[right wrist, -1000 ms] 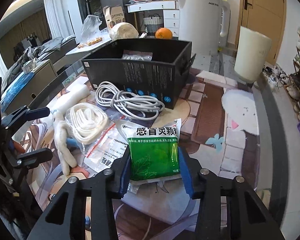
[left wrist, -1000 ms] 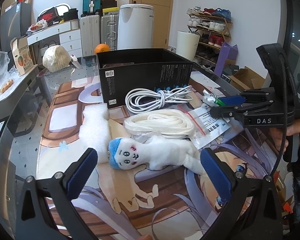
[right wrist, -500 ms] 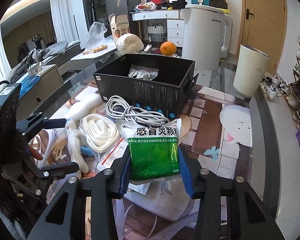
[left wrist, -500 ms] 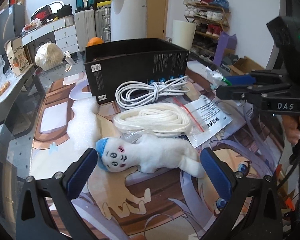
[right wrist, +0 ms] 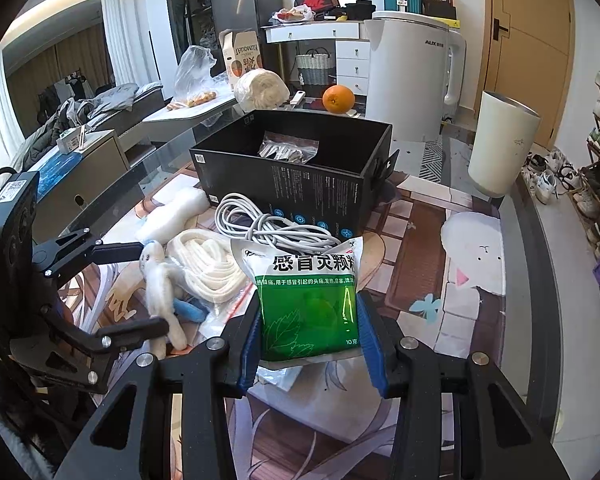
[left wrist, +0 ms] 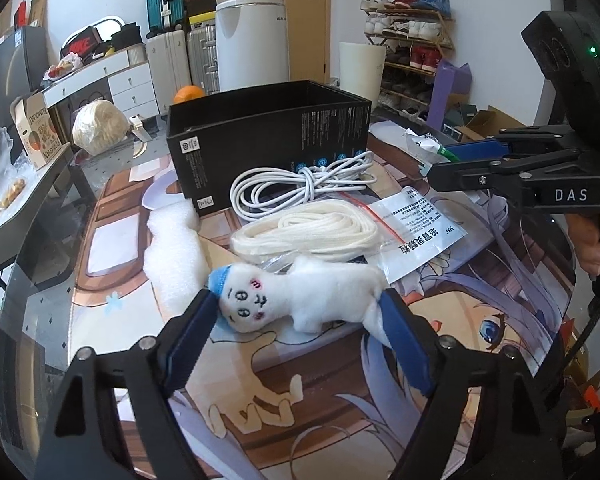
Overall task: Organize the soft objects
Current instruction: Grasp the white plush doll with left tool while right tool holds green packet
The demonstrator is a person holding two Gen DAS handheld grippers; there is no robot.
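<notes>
My left hand-held gripper (left wrist: 298, 330) had just been closing around the white plush doll (left wrist: 296, 300), which lay lengthwise between the blue pads on the worktop (left wrist: 340, 400); the left pad sat against its blue-capped head and the right pad against its legs, but I could not tell whether they had begun to squeeze. I judged the end-to-end span the weak point: pinched by head and feet, the soft body could fold or bow upward and slide out once lifted. The doll's upper side also touched the bagged coil of cream rope (left wrist: 308, 232), so a lift might have dragged that bag along. My right hand-held gripper (right wrist: 308, 336) was pinching the green medicine sachet (right wrist: 306, 304) by its lower part, held above the worktop. With the sachet upright and gripped low, I thought it could flop over or slip during the carry. Beyond lay the white cable bundle (right wrist: 268, 228) against the black box (right wrist: 296, 184), which already held a clear packet (right wrist: 288, 148). I reckoned both grippers heading for that box together could collide, or snag a cable loop.
</notes>
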